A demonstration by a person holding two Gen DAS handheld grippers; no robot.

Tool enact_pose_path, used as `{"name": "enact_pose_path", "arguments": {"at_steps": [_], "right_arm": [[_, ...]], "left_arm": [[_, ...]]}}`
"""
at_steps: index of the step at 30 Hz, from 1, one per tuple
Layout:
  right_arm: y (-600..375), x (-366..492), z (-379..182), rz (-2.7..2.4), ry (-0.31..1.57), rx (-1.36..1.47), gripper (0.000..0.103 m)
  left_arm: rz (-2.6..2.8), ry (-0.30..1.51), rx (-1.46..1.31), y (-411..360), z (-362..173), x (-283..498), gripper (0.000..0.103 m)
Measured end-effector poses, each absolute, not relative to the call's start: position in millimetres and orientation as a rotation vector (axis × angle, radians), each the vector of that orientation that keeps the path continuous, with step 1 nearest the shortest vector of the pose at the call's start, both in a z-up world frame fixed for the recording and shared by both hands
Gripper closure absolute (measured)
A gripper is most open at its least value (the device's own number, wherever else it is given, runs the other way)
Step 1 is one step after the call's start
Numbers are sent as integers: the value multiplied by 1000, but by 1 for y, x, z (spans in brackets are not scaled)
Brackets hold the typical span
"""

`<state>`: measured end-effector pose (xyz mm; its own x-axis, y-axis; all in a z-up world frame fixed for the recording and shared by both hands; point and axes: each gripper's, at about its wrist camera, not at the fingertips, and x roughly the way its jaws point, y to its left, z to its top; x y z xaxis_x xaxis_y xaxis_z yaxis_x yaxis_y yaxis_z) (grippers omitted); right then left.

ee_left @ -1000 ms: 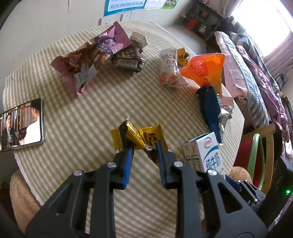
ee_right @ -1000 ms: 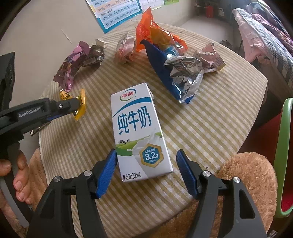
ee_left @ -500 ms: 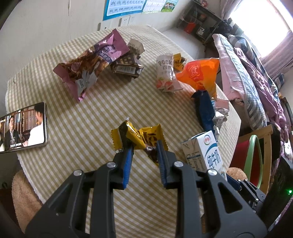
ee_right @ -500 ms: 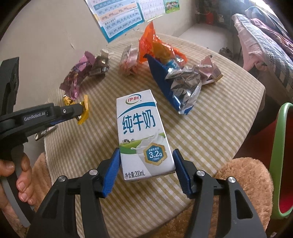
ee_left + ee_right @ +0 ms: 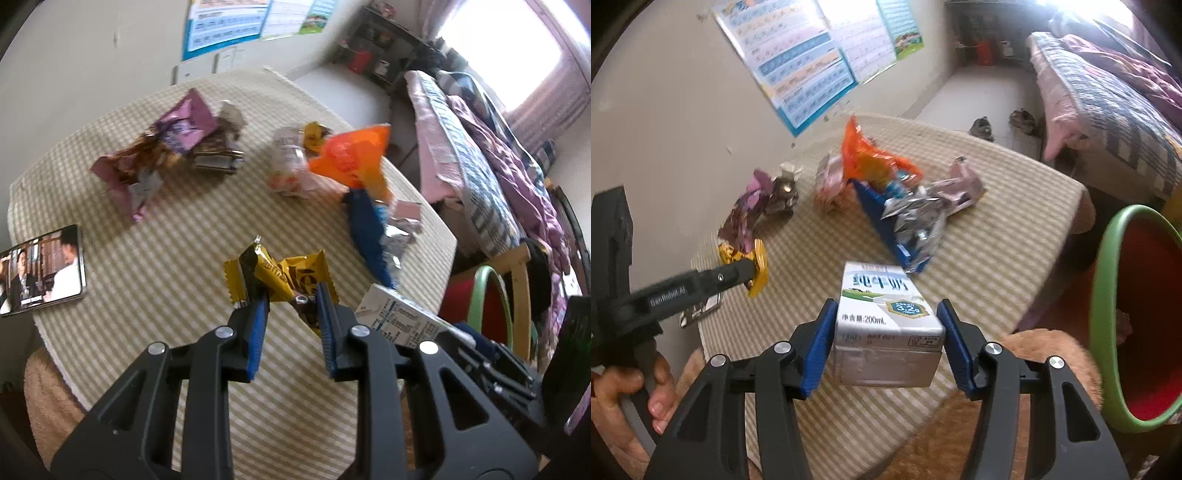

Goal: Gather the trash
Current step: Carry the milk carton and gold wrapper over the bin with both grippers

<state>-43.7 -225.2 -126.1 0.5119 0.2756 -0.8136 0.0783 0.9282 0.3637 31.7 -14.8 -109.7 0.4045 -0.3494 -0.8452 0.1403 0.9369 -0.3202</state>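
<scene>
Milk carton [image 5: 886, 325] sits pinched between the blue pads of the right tool [image 5: 886, 343], whose jaws have just been closing onto its sides; the carton is tilted with its bottom toward the camera and appears lifted off the checked counter [image 5: 997, 236]. The left tool [image 5: 291, 314] is pressed tight on a yellow candy wrapper [image 5: 288, 273], which it holds above the cloth. From the right wrist view, that left tool [image 5: 750, 266] shows at the left edge, a hand [image 5: 646, 391] wrapped around its handle. Farther back on the counter lie a purple snack bag [image 5: 162, 147], a small dark wrapper [image 5: 218, 155] touching it, a pale crumpled packet [image 5: 288, 166], an orange bag [image 5: 351, 158] and a blue foil-lined bag [image 5: 369, 229]. A phone [image 5: 40, 273] with a lit screen rests near the counter's left edge. A green-rimmed red bin [image 5: 1137, 314] stands beside the counter on the right.
</scene>
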Motion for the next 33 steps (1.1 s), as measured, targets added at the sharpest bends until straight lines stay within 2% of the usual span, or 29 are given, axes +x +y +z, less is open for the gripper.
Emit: {"name": "enact_pose_path", "arguments": {"at_steps": [12,23,33], "right_arm": [[-286,-68,-100,19,956,493,50],[-387,-108,-81,-191,832,616,50],[-456,-156,-104,-388,832,726,50]], "left_arm": [[-384,1107,-176,-49,-98,25,78],[-606,1135,-73,-155,-93,15,78],[-760,1151,16,-240,-92,2,78]]}}
